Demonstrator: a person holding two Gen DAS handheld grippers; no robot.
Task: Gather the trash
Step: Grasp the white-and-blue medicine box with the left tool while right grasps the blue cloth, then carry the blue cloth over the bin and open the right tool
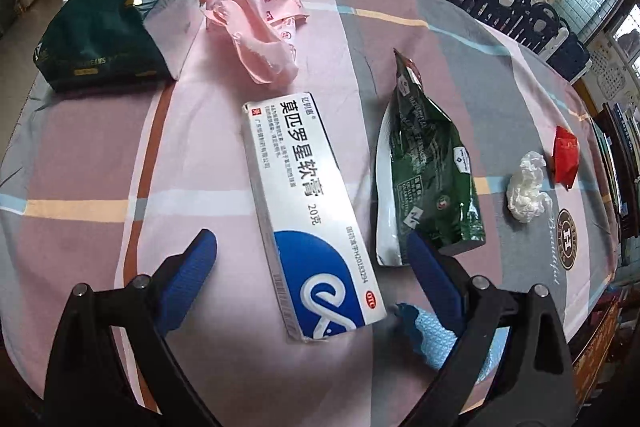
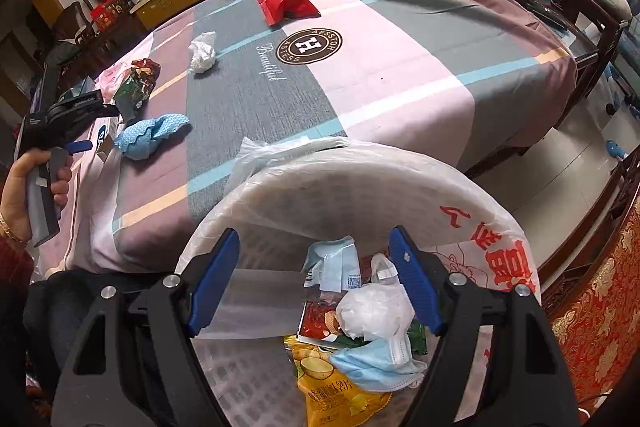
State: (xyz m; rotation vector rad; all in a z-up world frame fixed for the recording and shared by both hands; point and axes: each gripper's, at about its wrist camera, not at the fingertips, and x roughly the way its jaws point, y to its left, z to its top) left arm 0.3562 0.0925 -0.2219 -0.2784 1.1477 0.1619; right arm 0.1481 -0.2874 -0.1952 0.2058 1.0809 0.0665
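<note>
- Left gripper (image 1: 312, 259) hangs wide open and empty over the ointment box (image 1: 308, 211) on the tablecloth (image 1: 200, 167).
- Right gripper (image 2: 314, 279) is open and empty above the lined trash bin (image 2: 360, 187).

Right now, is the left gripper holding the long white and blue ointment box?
No, the left gripper stands open over the white and blue ointment box, which lies flat on the tablecloth.
</note>
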